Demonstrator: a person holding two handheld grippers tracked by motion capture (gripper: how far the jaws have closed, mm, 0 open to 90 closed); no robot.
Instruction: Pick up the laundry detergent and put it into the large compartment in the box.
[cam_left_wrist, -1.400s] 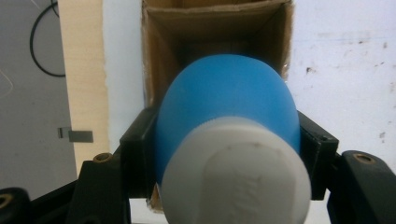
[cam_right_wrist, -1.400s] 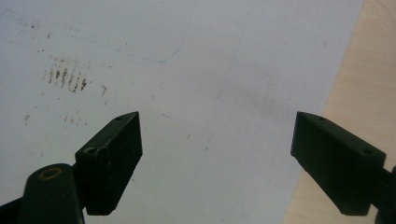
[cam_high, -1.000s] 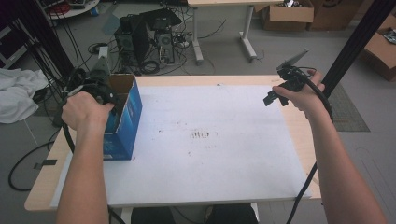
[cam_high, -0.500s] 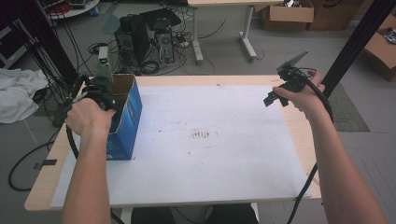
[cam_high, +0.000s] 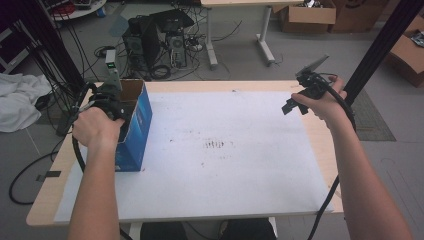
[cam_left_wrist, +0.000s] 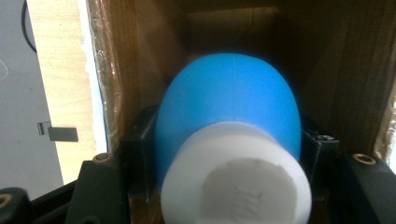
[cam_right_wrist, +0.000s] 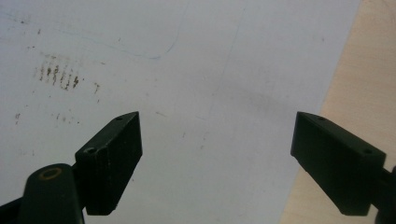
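Note:
A blue rounded object (cam_left_wrist: 229, 93) with a white cylindrical end (cam_left_wrist: 236, 182) sits between the black jaws of my left gripper (cam_left_wrist: 229, 149), which is shut on its sides. It is held inside an open cardboard box (cam_left_wrist: 140, 56), with brown walls all around. In the high view the left gripper (cam_high: 107, 97) dips into the top of that box, blue on the outside (cam_high: 137, 125), at the table's left edge. My right gripper (cam_high: 300, 97) hovers over the table's far right. Its jaws stand wide open (cam_right_wrist: 217, 154) over the white sheet (cam_right_wrist: 210, 70) with nothing between them.
The white sheet (cam_high: 225, 190) covers most of the wooden table and has dark smudges (cam_high: 215, 145) near its middle. A black frame post (cam_high: 380, 50) rises just behind the right hand. Computers and cables (cam_high: 160, 45) lie on the floor beyond the far edge.
The left hand has shifted slightly lower at the box, still gripping the blue object. The right hand and its gripper have stayed where they were.

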